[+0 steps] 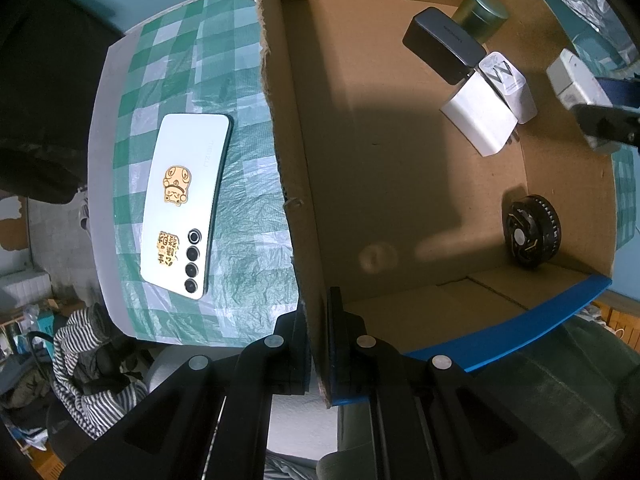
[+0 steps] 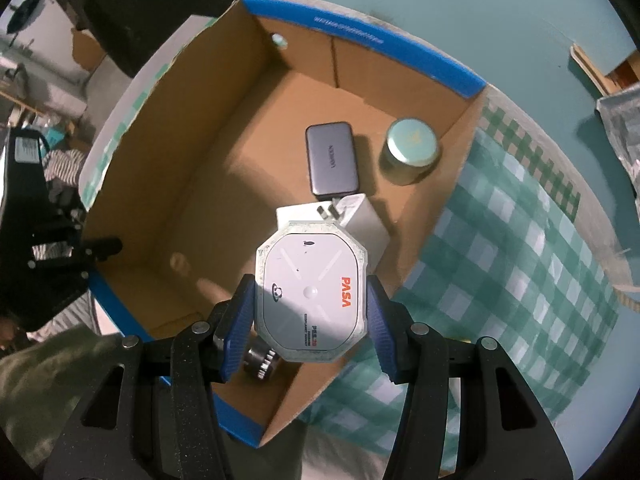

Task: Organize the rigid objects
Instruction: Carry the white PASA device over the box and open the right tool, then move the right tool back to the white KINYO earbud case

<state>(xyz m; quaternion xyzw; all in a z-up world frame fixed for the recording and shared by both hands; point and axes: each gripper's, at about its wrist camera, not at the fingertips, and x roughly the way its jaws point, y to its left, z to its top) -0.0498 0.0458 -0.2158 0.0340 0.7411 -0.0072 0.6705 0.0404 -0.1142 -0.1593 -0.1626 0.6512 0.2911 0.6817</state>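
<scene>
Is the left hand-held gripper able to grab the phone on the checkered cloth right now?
Probably not yet. The left hand-held gripper is shut on the cardboard box wall, so it is busy. The phone lies bare on the cloth just outside that wall, with nothing covering it once the gripper lets go.

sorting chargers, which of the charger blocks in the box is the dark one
The grey-black block lying flat beside the round tin. The other two are white and lie touching each other.
</scene>
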